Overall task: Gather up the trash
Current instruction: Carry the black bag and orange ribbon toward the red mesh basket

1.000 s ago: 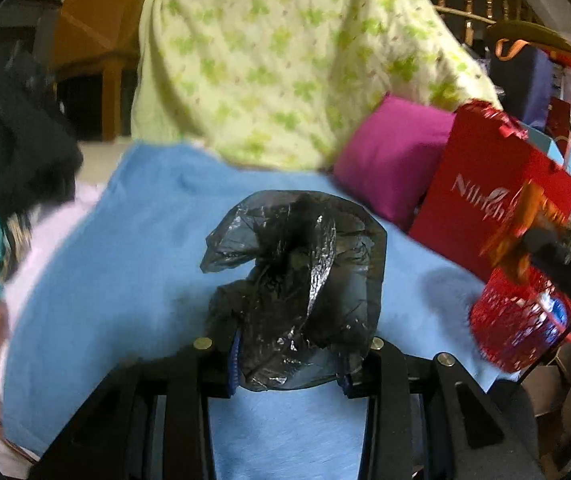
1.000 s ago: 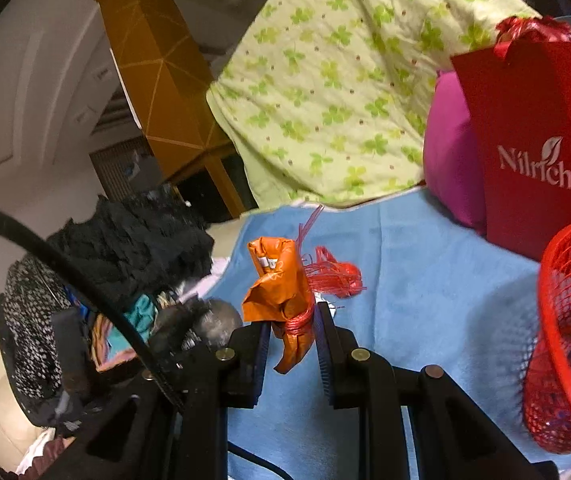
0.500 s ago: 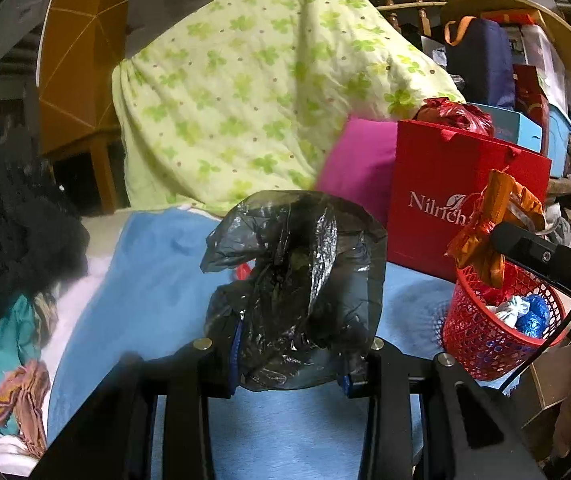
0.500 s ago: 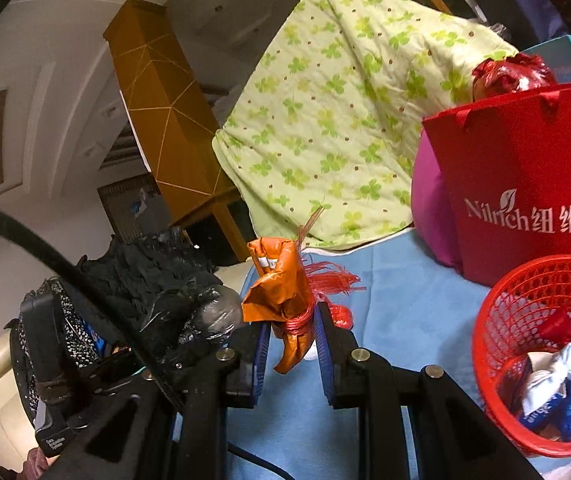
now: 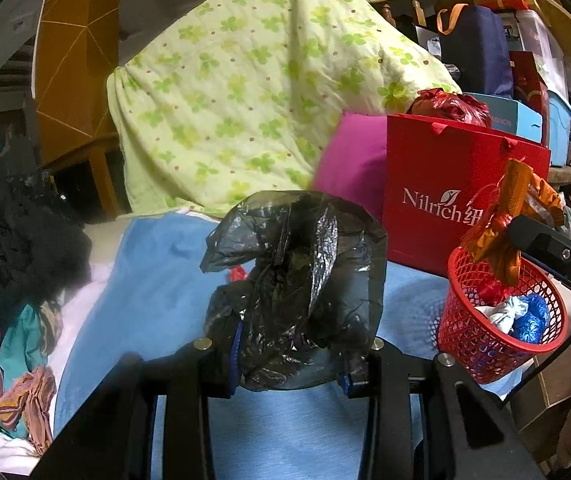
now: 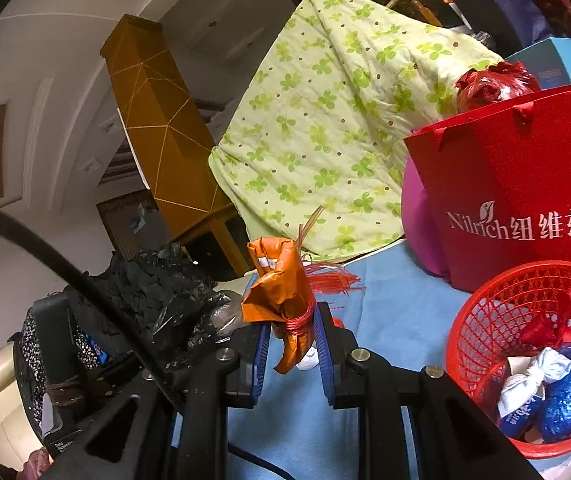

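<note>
Now raised off the bed (image 5: 157,280) — left gripper (image 5: 289,364) clamping black bag (image 5: 297,280), right gripper (image 6: 291,344) pinching orange wrapper (image 6: 281,292) nearer the red basket (image 6: 481,320) — drop likely next.

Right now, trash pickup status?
Done: the red mesh basket already holds tied blue and white bags. In hand: left tongs grip a crumpled black plastic bag; right tongs grip an orange wrapper bundle. Left: dropping both in.
</note>
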Available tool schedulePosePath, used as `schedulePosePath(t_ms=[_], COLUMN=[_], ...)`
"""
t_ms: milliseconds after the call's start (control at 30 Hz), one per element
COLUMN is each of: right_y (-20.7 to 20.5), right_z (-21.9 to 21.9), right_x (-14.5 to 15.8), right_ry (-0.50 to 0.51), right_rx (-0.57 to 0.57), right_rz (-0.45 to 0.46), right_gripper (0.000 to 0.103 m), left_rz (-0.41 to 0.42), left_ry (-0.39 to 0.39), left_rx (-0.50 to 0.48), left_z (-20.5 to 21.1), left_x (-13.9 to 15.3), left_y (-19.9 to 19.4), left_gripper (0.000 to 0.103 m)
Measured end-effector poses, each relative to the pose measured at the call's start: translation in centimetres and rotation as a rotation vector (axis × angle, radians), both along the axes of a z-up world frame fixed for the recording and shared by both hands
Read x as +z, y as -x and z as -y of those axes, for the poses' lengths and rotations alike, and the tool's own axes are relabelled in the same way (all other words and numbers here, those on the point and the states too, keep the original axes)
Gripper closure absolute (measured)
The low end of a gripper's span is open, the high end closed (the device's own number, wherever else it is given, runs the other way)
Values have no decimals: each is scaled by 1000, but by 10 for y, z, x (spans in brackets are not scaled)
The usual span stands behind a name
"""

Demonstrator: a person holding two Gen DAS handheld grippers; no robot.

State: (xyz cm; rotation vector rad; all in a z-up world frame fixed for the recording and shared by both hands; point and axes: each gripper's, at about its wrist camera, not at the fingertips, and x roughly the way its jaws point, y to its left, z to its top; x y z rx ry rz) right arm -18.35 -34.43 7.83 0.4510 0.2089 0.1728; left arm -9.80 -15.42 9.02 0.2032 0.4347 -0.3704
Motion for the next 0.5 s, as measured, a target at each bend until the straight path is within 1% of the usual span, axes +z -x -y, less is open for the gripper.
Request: schedulePosePath(t_ms=[367, 500], right_y=[13, 19], right_z=[24, 35], right_x=[-6, -7], right_ry=[-38, -55], right_rx=[-30, -57], right_rz=[5, 13], right_gripper=[79, 79], left_rz=[12, 18], left_ry=[-38, -50], left_rx=[-38, -53], left_z=[26, 35], left_x=[2, 3], left_y=[7, 11], left_gripper=[65, 65])
